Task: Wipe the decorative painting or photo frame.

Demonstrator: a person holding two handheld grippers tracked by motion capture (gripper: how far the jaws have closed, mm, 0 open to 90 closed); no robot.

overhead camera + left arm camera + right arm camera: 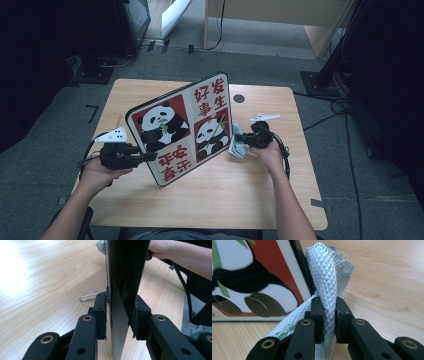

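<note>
I am holding a picture board point(182, 129) with pandas on it. It stands on its bottom edge on the worktop point(240, 200), tipped a little, so its front faces up at me. I keep it up like this so I can get at its face and its side.

My left gripper point(145, 156) pinches the left edge of the board. In the left gripper view my two jaws sit on either side of the thin dark edge of the board point(125, 290) and press on it. That grip is what stops the board from falling flat. A small wire loop point(90, 297) sticks out from the back of the board, close to my jaw. I think it is a stand or a hook, but I cannot tell which.

My right gripper point(245, 140) holds a pale cloth point(237, 145). In the right gripper view my jaws are squeezed tight on the cloth point(327, 290), and the bunched cloth sticks up past them. The top of the cloth touches the right edge of the board point(257, 282), right by the red and white border. I hold it bunched so a soft lump pokes out to rub with.

I think I am about to wipe the board. One hand keeps it steady, and the other hand brings the cloth. If my left jaws let go, the board could tip over.
</note>
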